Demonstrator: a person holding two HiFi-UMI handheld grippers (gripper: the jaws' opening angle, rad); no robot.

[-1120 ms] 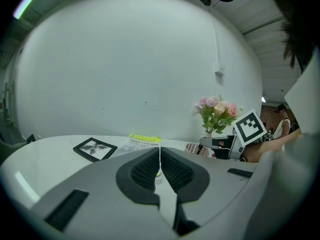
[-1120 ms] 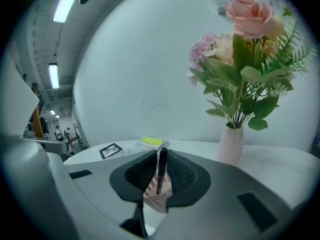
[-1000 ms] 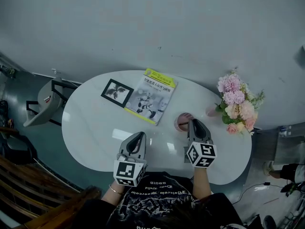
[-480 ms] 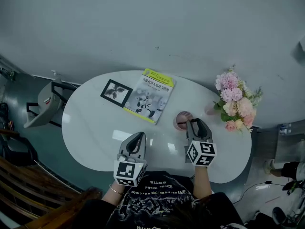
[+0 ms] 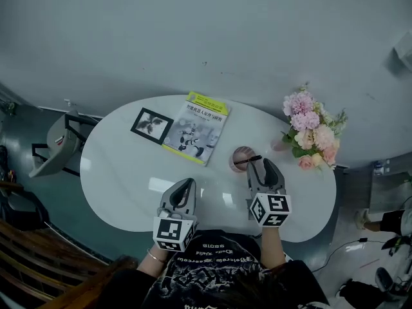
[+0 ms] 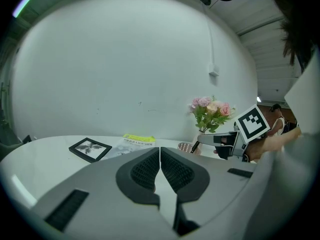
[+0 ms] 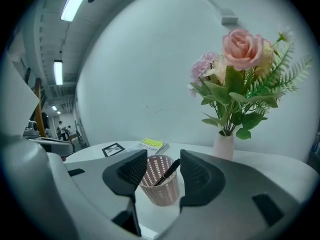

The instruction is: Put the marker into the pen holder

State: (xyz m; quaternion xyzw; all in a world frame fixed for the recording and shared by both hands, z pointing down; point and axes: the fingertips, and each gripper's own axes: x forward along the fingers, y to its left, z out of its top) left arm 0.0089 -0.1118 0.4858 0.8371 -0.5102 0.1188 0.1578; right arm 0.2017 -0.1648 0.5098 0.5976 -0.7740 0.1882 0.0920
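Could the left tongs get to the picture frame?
Probably yes. Only bare table lies between the left tongs and the picture frame; the book sits beside it, not in the way. They're shut now.

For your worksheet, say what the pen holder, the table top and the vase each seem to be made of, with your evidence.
Pen holder: probably moulded plastic, matt pink; its wall is a regular grid of slots.
Table top: hard, glossy white, perhaps lacquer or laminate; it mirrors the lights.
Vase: likely ceramic, smooth pale pink, opaque; plastic is possible.
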